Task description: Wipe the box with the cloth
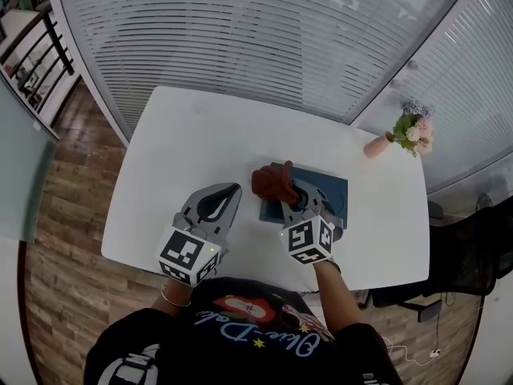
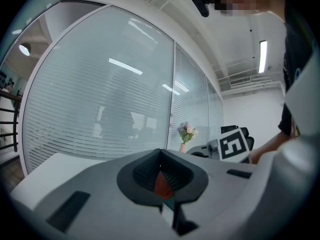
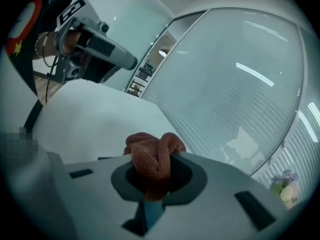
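Note:
A flat dark blue box (image 1: 327, 186) lies on the white table (image 1: 176, 159), right of centre. A rust-red cloth (image 1: 274, 182) is bunched on the box's left end. My right gripper (image 1: 291, 196) is shut on that cloth (image 3: 154, 160), which bulges out between the jaws, and a strip of the blue box (image 3: 152, 212) shows below it. My left gripper (image 1: 228, 192) hovers over bare table just left of the box, shut and holding nothing. In the left gripper view the closed jaws (image 2: 161, 152) frame a sliver of the red cloth (image 2: 162, 184).
A pink vase of flowers (image 1: 403, 135) stands at the table's far right corner. A glass wall with blinds (image 1: 264, 30) runs behind the table. A black chair (image 1: 473, 255) stands to the right. Wooden floor (image 1: 64, 191) lies to the left.

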### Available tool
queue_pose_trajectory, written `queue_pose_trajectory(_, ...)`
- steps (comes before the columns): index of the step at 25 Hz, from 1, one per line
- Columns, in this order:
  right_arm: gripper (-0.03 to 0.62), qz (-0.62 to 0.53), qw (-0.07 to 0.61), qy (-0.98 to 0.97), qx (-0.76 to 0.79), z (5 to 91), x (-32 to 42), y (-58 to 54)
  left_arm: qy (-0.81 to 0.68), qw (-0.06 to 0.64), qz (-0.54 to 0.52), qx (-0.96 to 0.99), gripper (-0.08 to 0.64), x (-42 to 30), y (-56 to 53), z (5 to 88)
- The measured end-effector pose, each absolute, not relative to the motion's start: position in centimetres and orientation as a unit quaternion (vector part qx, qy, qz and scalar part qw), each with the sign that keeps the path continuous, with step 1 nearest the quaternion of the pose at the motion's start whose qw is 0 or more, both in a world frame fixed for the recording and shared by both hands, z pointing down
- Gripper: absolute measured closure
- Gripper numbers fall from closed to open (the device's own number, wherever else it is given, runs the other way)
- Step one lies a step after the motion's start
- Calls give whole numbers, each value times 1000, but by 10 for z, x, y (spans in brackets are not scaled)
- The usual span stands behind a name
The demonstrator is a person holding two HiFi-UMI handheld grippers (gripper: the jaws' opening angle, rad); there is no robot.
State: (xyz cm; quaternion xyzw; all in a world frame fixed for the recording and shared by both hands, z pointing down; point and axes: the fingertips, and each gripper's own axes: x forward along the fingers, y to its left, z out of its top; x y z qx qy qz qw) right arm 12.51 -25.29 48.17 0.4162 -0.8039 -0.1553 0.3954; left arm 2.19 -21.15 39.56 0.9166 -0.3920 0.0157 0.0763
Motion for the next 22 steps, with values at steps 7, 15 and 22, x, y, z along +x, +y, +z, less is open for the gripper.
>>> queue_pose_trajectory(7,561,-206,456,-771,394,505,143,-243,-388,76,17,918,557,24,-212,397)
queue_pose_trajectory(15,561,-176,468,-749,434,506,188,-242,-387,80,21,918,557,27,-212,399)
queue_pose_trajectory(22,561,-151,461,-732,478,499,226,-240,-383,81,23,920,557,31,-209,400)
